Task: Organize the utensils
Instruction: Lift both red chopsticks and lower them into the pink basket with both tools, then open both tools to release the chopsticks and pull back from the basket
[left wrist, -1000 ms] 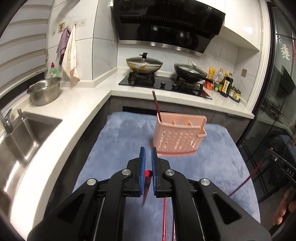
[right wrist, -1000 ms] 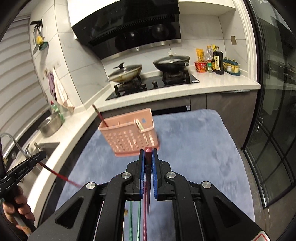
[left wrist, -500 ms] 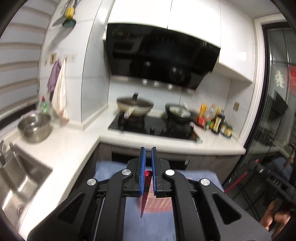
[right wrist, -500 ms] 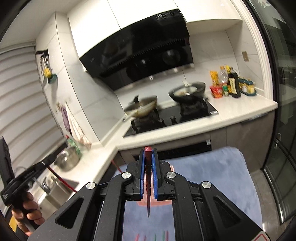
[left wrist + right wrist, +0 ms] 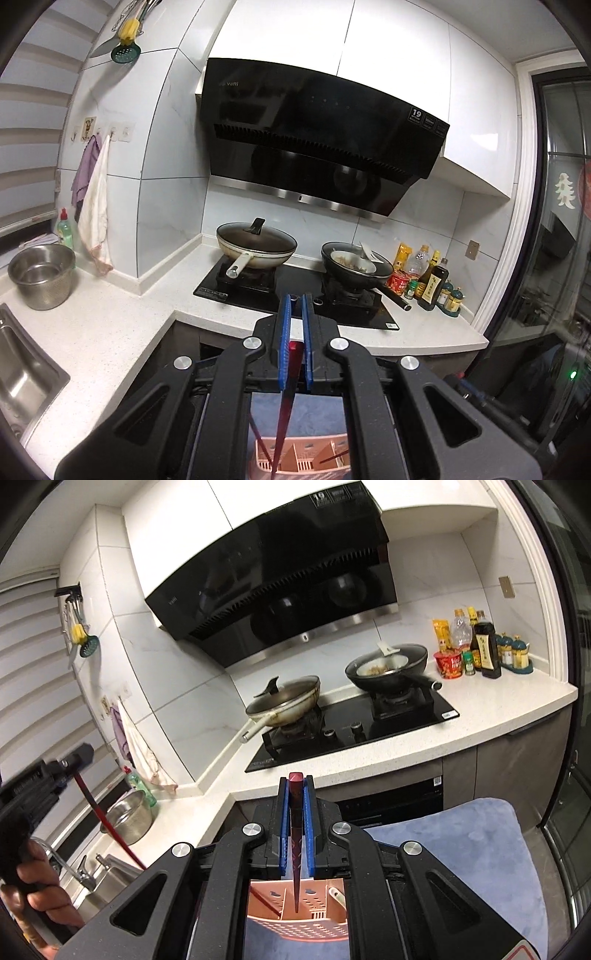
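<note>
Below your right gripper (image 5: pixel 295 786), clamped on a dark red chopstick (image 5: pixel 295 849), sits the pink caddy (image 5: pixel 295 915). Your left gripper (image 5: pixel 294 306) pinches a red chopstick (image 5: pixel 286 398). Only the right view shows your left hand (image 5: pixel 33 878).

White-tiled kitchen w/ black range hood (image 5: pixel 321 147) over gas hob (image 5: pixel 354 723); white L-shaped table (image 5: pixel 110 325), steel sink (image 5: pixel 22 373) at left, window blinds (image 5: pixel 29 155), white upper cabinets (image 5: pixel 399 62).

Both grippers, the left gripper (image 5: pixel 294 332) and right gripper (image 5: pixel 296 812), have been raised and brought over the pink basket (image 5: pixel 299 912), the chopsticks (image 5: pixel 295 845) apparently pointing down into it.
</note>
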Tool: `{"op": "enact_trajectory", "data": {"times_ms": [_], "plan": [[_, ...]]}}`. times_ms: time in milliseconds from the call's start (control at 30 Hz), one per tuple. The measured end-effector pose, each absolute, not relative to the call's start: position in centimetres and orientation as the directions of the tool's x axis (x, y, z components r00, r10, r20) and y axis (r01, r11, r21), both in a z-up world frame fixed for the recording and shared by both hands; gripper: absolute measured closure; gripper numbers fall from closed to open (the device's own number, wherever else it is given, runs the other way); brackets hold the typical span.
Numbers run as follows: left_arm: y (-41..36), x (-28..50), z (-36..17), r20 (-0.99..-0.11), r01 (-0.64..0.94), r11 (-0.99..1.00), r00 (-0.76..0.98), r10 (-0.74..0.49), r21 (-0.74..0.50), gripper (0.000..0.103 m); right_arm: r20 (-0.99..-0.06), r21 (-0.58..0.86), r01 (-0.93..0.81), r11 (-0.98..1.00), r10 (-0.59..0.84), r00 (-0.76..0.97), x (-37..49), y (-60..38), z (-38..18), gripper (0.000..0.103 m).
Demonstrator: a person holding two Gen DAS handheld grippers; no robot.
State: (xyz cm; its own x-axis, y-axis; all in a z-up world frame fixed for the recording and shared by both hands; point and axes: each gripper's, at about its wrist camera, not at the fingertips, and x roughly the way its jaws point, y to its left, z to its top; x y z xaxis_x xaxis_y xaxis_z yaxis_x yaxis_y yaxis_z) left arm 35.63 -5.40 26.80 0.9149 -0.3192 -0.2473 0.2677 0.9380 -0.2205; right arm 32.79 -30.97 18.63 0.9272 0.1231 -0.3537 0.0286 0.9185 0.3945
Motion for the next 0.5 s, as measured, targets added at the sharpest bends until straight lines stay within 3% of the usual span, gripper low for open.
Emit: {"op": "enact_trajectory", "data": {"times_ms": [133, 500], "plan": [[-6.1, 36.7, 26.5, -0.245, 0.276, 0.937, 0.913, -0.325, -0.214, 0.097, -0.379, 0.393, 0.037, 0.919, 0.125, 0.917, 34.1, -31.1, 17.3, 0.096], [-6.7, 38.8, 21.0, -0.339, 0.264, 0.929, 0.876, -0.343, -0.258, 0.097, -0.464, 0.378, 0.063, 0.924, 0.130, 0.876, 36.0, -30.8, 12.9, 0.096]]}}
